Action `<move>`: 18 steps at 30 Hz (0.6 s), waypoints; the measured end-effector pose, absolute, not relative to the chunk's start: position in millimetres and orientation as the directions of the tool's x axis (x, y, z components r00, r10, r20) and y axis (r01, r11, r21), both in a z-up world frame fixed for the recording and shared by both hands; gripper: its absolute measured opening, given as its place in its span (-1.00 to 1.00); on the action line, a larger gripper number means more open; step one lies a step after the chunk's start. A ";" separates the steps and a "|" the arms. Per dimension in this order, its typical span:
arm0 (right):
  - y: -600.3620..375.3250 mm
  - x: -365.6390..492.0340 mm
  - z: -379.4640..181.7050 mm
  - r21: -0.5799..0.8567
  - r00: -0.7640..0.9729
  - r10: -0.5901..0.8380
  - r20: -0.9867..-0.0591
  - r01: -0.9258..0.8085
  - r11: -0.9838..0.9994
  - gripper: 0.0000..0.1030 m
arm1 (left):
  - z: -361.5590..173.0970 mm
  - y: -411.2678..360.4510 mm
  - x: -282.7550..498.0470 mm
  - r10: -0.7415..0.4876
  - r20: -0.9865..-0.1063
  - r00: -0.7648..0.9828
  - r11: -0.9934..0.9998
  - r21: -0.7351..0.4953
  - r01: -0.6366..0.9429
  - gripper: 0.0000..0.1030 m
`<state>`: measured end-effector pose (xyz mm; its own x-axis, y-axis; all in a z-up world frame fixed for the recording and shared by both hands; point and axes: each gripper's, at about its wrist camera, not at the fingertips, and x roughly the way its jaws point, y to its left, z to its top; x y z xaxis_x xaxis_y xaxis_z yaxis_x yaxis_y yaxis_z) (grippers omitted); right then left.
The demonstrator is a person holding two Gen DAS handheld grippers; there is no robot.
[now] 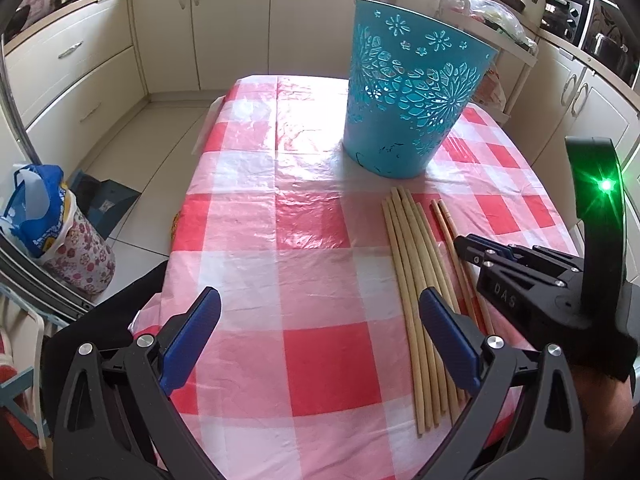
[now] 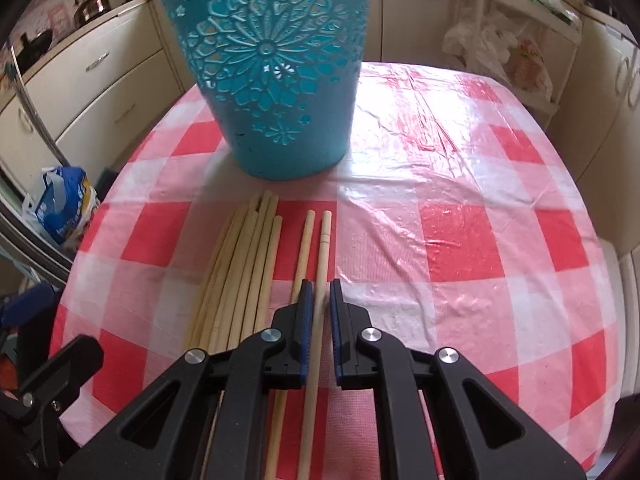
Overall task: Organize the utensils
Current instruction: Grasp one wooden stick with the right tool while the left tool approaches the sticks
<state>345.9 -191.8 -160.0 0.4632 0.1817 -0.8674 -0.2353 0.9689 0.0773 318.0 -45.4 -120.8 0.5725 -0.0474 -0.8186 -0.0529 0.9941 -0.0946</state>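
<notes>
Chopstick: one thin pale wooden chopstick lay on the checked bench, clamped between right tongs.
Left tongs: open, empty, left of the bundle.
Risk: the stick could pivot or slip when lifted, being gripped off-centre.

On my table: one basket, upright, at the far side; just before it a bundle of chopsticks lying lengthwise toward me, with two single chopsticks just to its right. My right gripper sits over the rightmost single chopstick, jaws either side of it; my left gripper stands left of the bundle.
</notes>
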 end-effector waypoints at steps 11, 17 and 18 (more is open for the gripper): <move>-227.8 341.1 -160.5 0.099 0.474 0.196 -0.858 -0.222 0.970 -0.88 | -143.7 -72.0 361.2 -0.007 -0.843 0.538 0.999 -0.024 -0.024 0.68; -231.5 338.2 -161.1 0.138 0.470 0.240 -0.850 -0.241 0.961 -0.88 | -153.3 -74.9 370.9 0.015 -0.858 0.513 0.999 -0.005 -0.037 0.51; -232.2 337.9 -161.3 0.142 0.470 0.245 -0.848 -0.245 0.959 -0.88 | -153.8 -75.3 370.1 0.022 -0.857 0.515 0.999 0.003 -0.038 0.50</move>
